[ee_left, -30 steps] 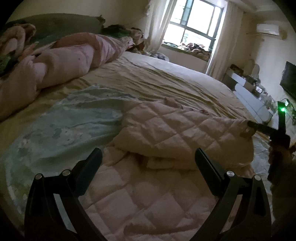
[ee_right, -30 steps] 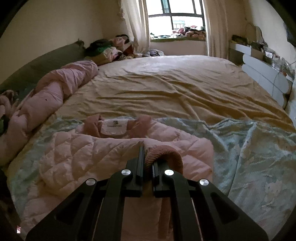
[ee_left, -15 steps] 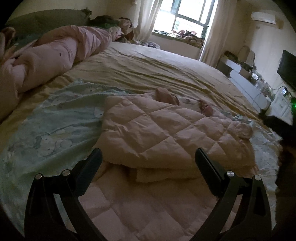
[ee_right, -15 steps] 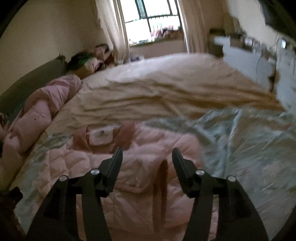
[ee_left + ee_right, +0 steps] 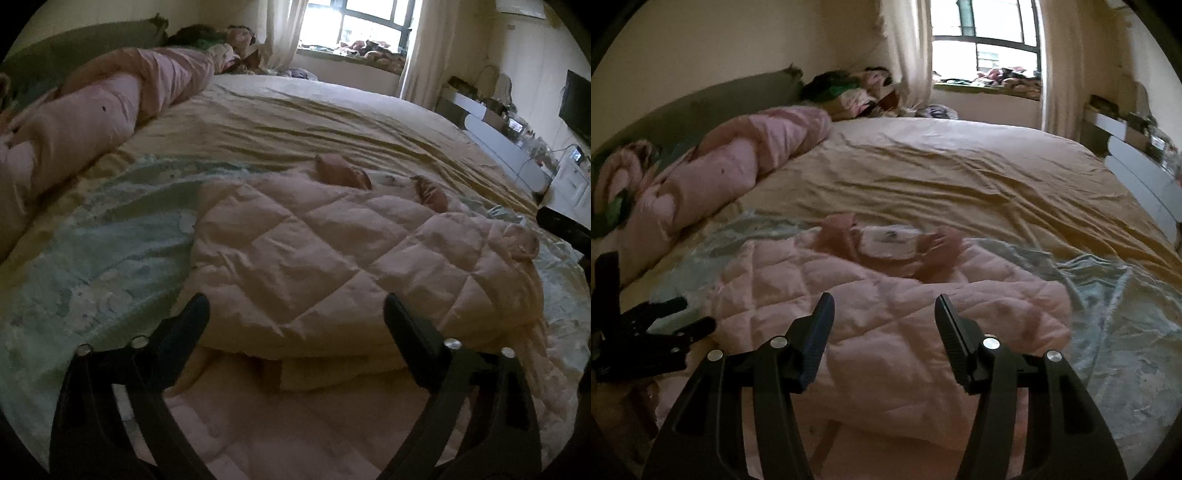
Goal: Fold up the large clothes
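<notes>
A pale pink quilted jacket (image 5: 332, 251) lies on the bed with its sleeves folded across its body; it also shows in the right wrist view (image 5: 886, 302). Its darker pink collar (image 5: 886, 243) with a white label faces the window. My left gripper (image 5: 295, 317) is open and empty, just above the jacket's near part. My right gripper (image 5: 884, 314) is open and empty over the folded sleeve. The left gripper also shows at the left edge of the right wrist view (image 5: 665, 321).
The jacket rests on a light green patterned blanket (image 5: 103, 251) over a tan bedsheet (image 5: 960, 177). A rolled pink duvet (image 5: 103, 110) lies along the left side. Clothes pile (image 5: 849, 88) by the window. White cabinets (image 5: 1137, 173) stand right of the bed.
My right gripper has opened and let go of the jacket's pink cuff, and pulled back. The sleeve now lies across the jacket. My left gripper has moved in closer, still open.
</notes>
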`<control>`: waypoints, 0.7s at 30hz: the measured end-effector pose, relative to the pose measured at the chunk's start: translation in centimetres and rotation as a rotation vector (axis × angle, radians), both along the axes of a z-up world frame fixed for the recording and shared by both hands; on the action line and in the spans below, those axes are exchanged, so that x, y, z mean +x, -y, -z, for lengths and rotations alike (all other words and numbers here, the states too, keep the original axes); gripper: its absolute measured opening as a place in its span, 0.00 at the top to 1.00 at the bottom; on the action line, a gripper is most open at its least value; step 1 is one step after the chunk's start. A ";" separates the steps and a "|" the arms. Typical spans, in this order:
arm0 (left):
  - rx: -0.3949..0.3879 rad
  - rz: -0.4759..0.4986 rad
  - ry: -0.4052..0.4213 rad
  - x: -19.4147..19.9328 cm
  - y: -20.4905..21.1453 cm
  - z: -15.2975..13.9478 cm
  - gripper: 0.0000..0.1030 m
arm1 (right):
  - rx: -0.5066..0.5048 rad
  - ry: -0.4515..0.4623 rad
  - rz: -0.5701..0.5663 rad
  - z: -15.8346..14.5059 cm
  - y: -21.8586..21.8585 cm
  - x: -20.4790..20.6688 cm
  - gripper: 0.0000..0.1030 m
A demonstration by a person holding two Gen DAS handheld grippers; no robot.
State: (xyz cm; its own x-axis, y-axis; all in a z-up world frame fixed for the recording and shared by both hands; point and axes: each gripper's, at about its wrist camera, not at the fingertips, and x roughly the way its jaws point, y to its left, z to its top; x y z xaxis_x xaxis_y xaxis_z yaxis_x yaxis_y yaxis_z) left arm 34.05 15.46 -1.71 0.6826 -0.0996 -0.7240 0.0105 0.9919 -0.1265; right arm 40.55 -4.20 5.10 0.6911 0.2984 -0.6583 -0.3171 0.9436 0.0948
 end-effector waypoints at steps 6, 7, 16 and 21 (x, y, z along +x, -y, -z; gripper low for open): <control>-0.029 0.023 -0.066 1.0 -0.9 3.3 0.33 | -0.039 -0.038 -0.052 1.7 -2.9 0.4 0.44; -0.033 0.024 -0.080 1.2 -1.0 3.7 0.33 | -0.047 -0.044 -0.058 2.0 -3.4 0.5 0.44; -0.061 0.032 -0.099 1.3 -1.4 4.9 0.33 | -0.100 -0.125 -0.048 5.1 -5.6 2.1 0.38; -0.056 0.034 -0.099 1.3 -1.6 5.0 0.33 | -0.129 -0.157 -0.033 6.3 -6.0 3.1 0.31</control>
State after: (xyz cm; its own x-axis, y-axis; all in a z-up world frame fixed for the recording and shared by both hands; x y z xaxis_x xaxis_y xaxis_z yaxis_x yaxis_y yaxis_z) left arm 35.37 17.04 -6.69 0.6036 -0.1633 -0.7804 0.0284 0.9826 -0.1837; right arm 43.60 1.76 -1.20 0.5684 0.2259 -0.7911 -0.3392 0.9404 0.0248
